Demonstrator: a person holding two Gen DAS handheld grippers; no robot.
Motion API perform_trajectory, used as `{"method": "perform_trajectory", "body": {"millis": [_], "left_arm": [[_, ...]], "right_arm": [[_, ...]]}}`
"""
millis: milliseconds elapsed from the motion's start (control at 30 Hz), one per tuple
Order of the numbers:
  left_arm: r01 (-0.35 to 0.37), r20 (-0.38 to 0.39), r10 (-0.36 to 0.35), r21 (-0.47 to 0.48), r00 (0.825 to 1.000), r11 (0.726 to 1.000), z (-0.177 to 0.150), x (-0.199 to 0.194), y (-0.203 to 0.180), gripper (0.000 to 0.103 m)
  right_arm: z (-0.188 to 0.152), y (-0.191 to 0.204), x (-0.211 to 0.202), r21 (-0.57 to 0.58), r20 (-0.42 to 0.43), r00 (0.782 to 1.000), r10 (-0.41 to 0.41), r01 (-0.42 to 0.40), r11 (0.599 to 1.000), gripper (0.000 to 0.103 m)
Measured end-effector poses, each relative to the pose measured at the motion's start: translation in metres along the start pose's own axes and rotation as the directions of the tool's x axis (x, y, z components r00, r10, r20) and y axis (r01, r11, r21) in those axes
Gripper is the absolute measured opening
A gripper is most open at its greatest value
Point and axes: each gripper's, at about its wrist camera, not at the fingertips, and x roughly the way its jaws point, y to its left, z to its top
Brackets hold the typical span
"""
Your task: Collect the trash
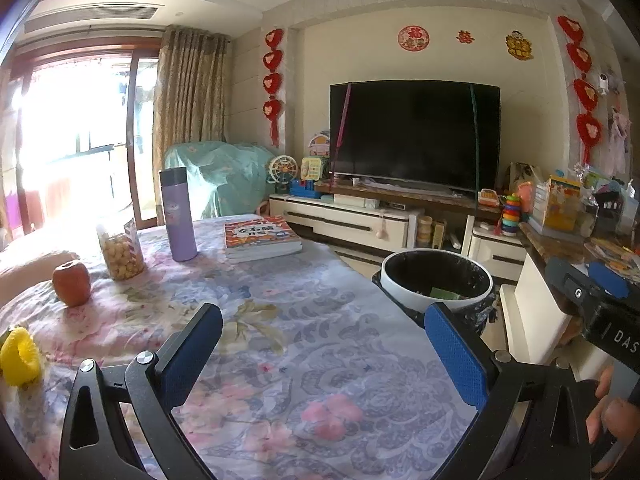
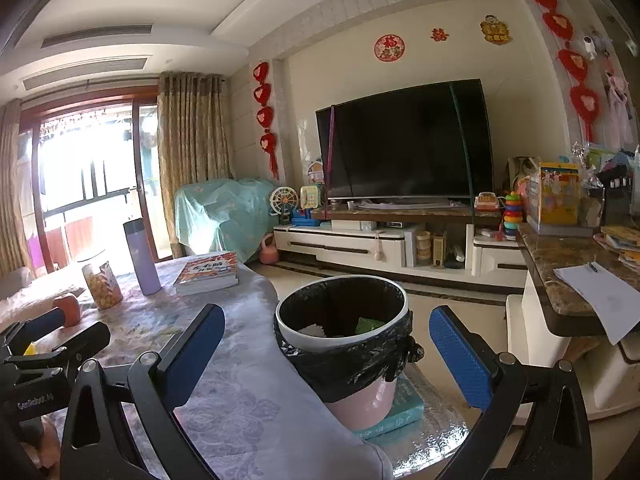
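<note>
A pink trash bin (image 2: 352, 364) with a white rim and black liner stands on the floor beside the table; green and white scraps lie inside. It also shows in the left wrist view (image 1: 436, 284). My right gripper (image 2: 324, 352) is open and empty, held in front of the bin. My left gripper (image 1: 324, 344) is open and empty above the flowered tablecloth (image 1: 304, 332). The right gripper also shows at the right edge of the left wrist view (image 1: 600, 304).
On the table stand a purple flask (image 1: 178, 216), a snack jar (image 1: 120, 252), an apple (image 1: 72, 282), a yellow ring toy (image 1: 18, 356) and books (image 1: 260, 238). A marble counter (image 2: 560, 280) with paper is at the right. A TV stand (image 2: 380, 240) is behind.
</note>
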Motion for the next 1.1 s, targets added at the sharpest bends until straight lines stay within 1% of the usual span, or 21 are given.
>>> {"method": "perform_trajectory", "body": {"millis": [300,1100], "left_arm": [[0.001,0.015,-0.001,-0.001,1.0,1.0,-0.0014,-0.0004,0.0036,0.102],[0.004,0.011,-0.004,0.0,1.0,1.0,-0.0026,0.0008,0.0049,0.102]], "right_arm": [[-0.0005,0.0013,0.0007,0.009,-0.004,1.0,0.012,-0.012,1.0,0.103],[-0.0013,0.0079,0.0003,0.01,-0.005,1.0,0.026,-0.026,1.0,0.103]]}}
